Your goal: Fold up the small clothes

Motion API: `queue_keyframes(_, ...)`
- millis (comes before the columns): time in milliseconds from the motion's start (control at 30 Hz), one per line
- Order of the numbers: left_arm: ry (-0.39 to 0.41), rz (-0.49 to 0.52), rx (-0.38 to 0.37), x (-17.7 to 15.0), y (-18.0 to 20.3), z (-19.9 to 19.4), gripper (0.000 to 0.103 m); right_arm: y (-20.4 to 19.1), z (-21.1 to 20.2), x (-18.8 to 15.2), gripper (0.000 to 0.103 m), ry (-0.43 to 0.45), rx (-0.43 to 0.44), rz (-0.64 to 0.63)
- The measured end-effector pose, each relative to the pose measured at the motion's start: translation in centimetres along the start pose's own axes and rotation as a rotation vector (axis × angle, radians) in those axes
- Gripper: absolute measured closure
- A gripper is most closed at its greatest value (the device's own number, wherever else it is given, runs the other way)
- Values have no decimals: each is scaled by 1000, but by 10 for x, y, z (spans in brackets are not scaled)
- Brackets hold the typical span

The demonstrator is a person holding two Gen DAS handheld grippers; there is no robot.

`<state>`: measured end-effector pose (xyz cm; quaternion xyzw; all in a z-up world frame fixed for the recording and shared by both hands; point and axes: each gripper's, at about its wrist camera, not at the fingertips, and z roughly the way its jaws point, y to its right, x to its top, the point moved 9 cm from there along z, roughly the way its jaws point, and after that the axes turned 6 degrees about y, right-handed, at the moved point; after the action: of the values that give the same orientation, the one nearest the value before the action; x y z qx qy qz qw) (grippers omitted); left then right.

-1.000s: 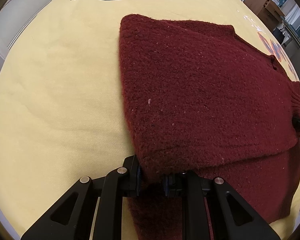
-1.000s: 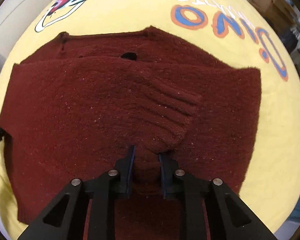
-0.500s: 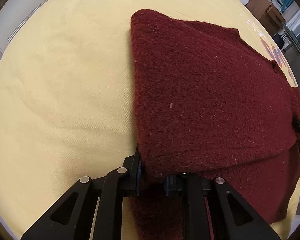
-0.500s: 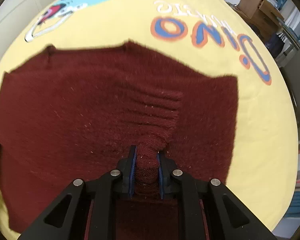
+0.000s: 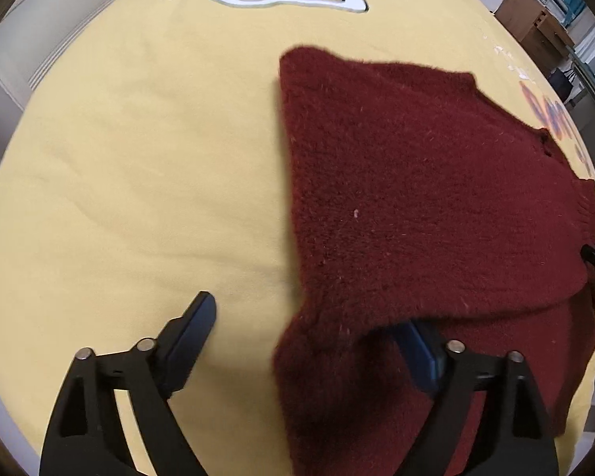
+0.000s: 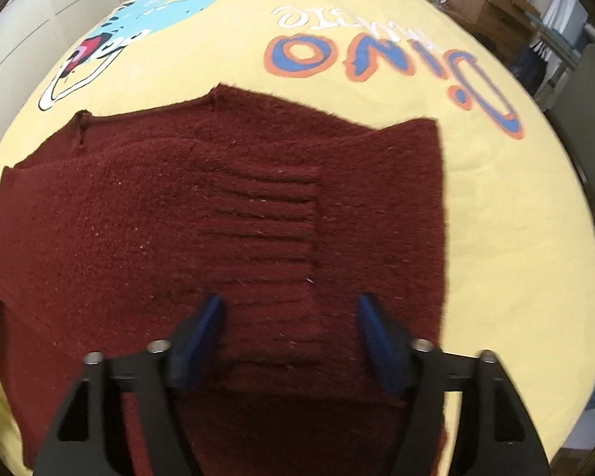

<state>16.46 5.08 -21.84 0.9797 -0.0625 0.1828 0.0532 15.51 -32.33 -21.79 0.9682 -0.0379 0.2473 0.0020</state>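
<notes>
My left tongs (image 5: 313, 325) have just spread wide, jaws apart, one finger (image 5: 196, 319) over the yellow bedspread (image 5: 139, 198) and the other tucked beneath the folded corner of the dark red jumper (image 5: 416, 198), which drapes loosely between them, unpinched. My right tongs (image 6: 287, 317) have likewise just opened, blue pads (image 6: 208, 317) standing either side of the ribbed cuff (image 6: 265, 230) without pressing it; the jumper lies flat on the bedspread, its sleeve folded across its body, below the printed lettering (image 6: 377, 55).

We found a yellow printed bedspread (image 6: 496, 206), cartoon and lettering on it, a dark red sweater (image 6: 139, 218) lying folded directly on top.
</notes>
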Motion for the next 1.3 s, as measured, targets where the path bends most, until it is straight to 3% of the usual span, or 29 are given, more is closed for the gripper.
queue_keyframes(133,98,62,55,24,6,-41,1,-3,-24,13,20,74,2,-9)
queue_keyframes(233,168,86,13,40,23,-72,1,-25,-48,23,16,142,32,-23)
queue_keyframes(367,213,136,-86,54,70,-85,1,-61,-64,26,10,213,61,-76)
queue_keyframes(433,212,156,-110,52,104,-68,1,-80,-63,21,0,223,77,-102)
queue_keyframes(567,165,177,-116,27,134,-18,1,-106,-42,9,0,204,85,-123)
queue_keyframes(767,98,190,-82,6,139,42,1,-100,3,-19,0,113,6,-166)
queue_keyframes(1033,117,205,-91,3,114,48,1,-45,16,-30,0,90,45,9)
queue_keyframes(1300,87,228,-100,-5,116,39,1,-38,-6,-41,0,106,97,56)
